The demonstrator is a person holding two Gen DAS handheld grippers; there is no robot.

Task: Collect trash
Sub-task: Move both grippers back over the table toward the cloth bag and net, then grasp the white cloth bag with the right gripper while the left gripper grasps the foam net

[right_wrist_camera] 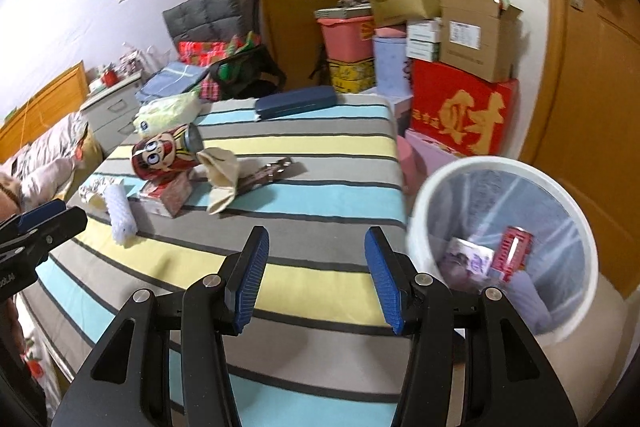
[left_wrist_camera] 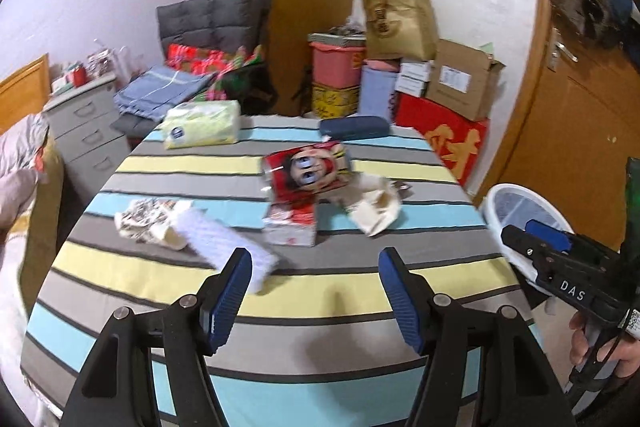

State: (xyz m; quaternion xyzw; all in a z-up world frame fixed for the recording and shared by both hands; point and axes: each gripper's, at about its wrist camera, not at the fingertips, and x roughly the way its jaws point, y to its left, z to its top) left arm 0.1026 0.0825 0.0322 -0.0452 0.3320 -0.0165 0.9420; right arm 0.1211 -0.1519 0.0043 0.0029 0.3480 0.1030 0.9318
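Both the left tool and right tool hang half-open and empty; between pickups, I judge; next, reach the red can, close, carry to bin.

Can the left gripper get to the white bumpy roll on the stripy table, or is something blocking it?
Probably yes. The left gripper is open and empty, and the white bumpy roll lies just beyond its left finger, with only bare striped cloth between. The patterned wrapper touches the roll's far end, not the near side.

Glossy printed can on matt striped cloth.
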